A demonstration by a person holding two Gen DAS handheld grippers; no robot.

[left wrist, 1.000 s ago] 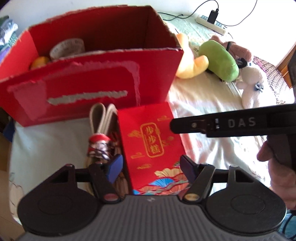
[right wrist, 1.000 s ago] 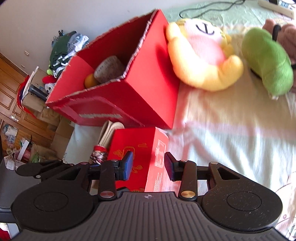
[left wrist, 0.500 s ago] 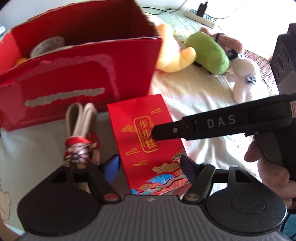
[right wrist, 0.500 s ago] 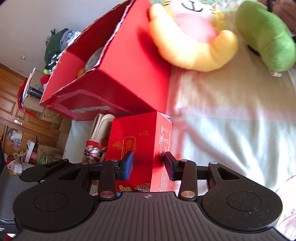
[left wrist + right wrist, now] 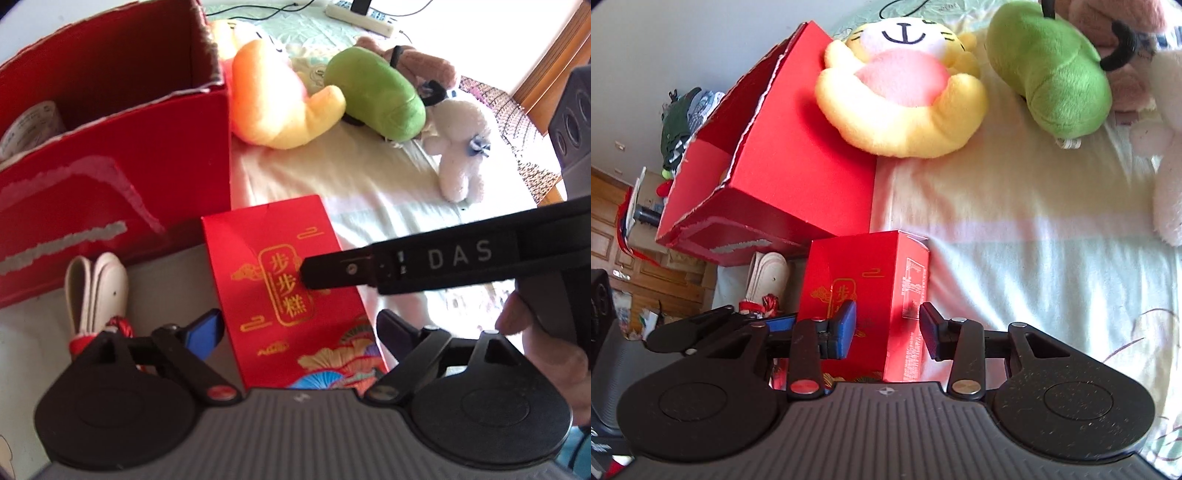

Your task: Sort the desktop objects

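A small red cardboard carton with gold lettering [image 5: 280, 280] lies on the pale bedsheet [image 5: 369, 177], just in front of the large open red cardboard box [image 5: 122, 177]; the left gripper [image 5: 299, 334] straddles it, its jaws having just spread wide, pads clear of its sides; the right gripper [image 5: 886, 325] brackets the carton's corner at a middling gap, one pad lying over its face, though I cannot tell whether it presses. Inside the big box a roll of tape [image 5: 29, 125] already sits, so sorting seems begun; the carton and a looped cream strap with red binding [image 5: 96, 291] still wait outside, the plush toys [image 5: 373, 96] perhaps too.
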